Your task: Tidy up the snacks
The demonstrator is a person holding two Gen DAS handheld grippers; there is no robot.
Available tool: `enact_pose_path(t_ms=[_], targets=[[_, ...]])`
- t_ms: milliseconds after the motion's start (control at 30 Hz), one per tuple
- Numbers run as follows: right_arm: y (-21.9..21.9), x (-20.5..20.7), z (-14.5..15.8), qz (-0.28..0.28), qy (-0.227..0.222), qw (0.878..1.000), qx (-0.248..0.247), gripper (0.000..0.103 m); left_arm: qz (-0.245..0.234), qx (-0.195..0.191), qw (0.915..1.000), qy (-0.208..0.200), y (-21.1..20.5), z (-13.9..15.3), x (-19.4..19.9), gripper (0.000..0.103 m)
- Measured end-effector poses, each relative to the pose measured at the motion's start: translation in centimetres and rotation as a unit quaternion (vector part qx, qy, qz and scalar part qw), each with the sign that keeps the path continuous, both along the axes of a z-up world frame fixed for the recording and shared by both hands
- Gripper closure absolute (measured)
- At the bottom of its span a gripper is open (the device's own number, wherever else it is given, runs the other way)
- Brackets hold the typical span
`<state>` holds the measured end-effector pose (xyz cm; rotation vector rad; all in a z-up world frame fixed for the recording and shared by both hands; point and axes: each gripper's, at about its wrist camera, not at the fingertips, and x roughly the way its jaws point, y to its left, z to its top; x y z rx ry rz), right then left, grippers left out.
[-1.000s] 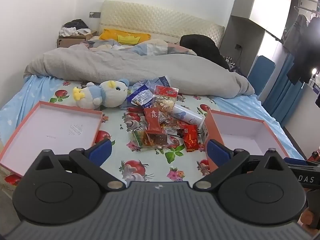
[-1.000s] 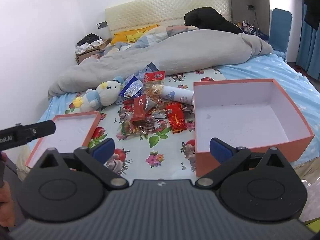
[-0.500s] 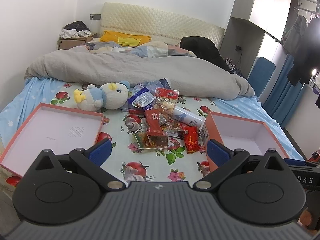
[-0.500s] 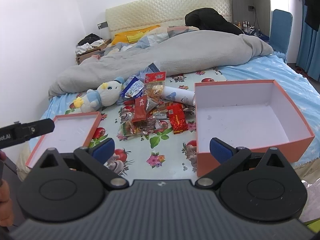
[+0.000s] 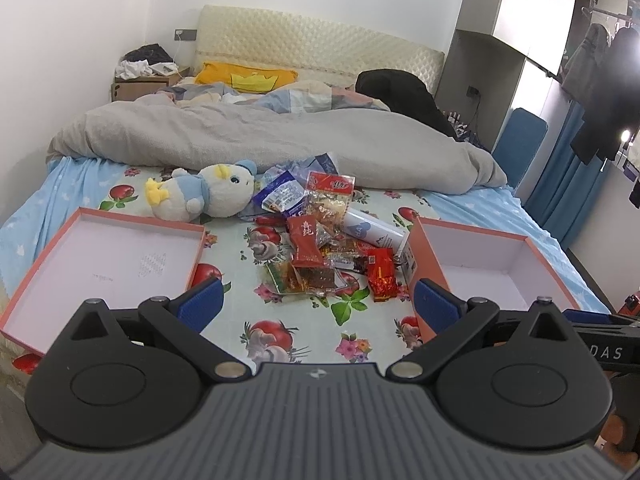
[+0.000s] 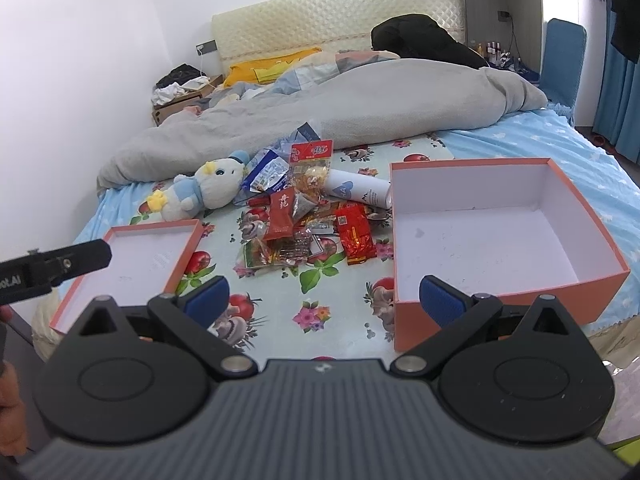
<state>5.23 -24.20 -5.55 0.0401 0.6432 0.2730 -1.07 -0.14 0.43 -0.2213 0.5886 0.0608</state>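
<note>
Mostly red snack packets (image 5: pixel 320 256) (heaped)

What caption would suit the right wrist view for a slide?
Open right tongs hover over a floral bedsheet, facing a snack pile between an empty orange box and its lid.

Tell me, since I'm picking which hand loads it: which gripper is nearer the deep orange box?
Right. The right gripper sits just short of the deep orange box, one finger overlapping its near wall. The left gripper faces the snack pile, box off to its right.
</note>
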Motion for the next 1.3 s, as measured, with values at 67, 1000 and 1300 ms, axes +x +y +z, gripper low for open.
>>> enact_pose_path(t_ms=[67, 1000, 1300], targets=[[0.01, 0.09, -0.16, -0.001, 0.003, 1.0, 0.001, 0.0, 0.0, 0.0, 1.0, 0.002, 0.01, -0.12, 0.26, 0.0], [0.0, 0.1, -0.46, -0.014, 0.0, 1.0, -0.001, 0.0, -0.007, 0.003, 0.9999, 0.007, -0.28, -1.0, 0.8, 0.0], [-0.38, 0.05, 0.05, -0.019, -0.014, 1.0, 0.003, 0.0, -0.007, -0.002, 1.0, -0.001, -0.35, -0.76, 0.59, 0.0]])
